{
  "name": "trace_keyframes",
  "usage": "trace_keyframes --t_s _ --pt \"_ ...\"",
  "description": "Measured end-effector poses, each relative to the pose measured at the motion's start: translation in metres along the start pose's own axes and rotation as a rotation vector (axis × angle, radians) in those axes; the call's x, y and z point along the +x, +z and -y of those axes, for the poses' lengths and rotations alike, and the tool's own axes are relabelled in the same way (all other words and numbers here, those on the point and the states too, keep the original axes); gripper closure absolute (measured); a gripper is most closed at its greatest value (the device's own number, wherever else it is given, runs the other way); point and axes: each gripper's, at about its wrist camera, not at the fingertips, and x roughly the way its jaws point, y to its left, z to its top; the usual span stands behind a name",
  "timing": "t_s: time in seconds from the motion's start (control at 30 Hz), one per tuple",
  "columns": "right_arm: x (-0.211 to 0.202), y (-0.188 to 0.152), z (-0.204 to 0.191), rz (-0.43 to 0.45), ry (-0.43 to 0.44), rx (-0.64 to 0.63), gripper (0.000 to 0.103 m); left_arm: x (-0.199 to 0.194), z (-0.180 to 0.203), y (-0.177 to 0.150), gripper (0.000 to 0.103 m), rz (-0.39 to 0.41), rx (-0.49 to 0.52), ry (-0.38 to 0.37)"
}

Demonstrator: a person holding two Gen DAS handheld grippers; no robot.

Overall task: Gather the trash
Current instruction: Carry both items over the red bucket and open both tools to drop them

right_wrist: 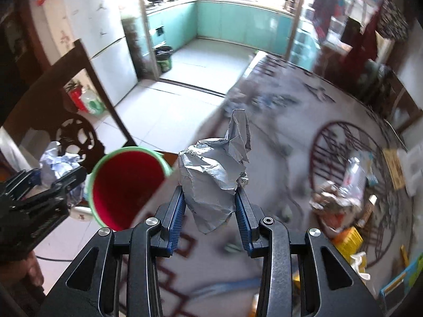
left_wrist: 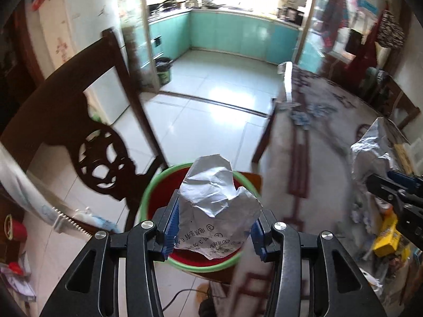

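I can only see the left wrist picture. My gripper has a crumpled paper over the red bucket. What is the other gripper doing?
Observer: The right gripper is shut on its own crumpled paper, a silvery-grey wad, held over the patterned table.

Child: Is it over the bucket too?

Observer: No. In the right wrist view the red bucket with the green rim sits to the left of that wad, beside the table's edge, and nothing shows inside it.

Child: Is there more trash?

Observer: Yes. Farther right on the table lies a heap of wrappers with a clear plastic bottle and a yellow box.
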Motion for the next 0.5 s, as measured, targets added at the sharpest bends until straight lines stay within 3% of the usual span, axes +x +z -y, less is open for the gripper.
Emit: trace_keyframes --t_s 0.23,0.5 --pt "0.029 0.018 -0.056 -0.023 0.03 -0.07 0.068 0.027 -0.047 -0.007 0.059 -0.053 -0.045 0.06" --pt "0.056 0.026 -0.093 -0.066 0.056 -0.105 0.068 0.059 -0.06 -0.011 0.058 -0.107 -0.038 0.065"
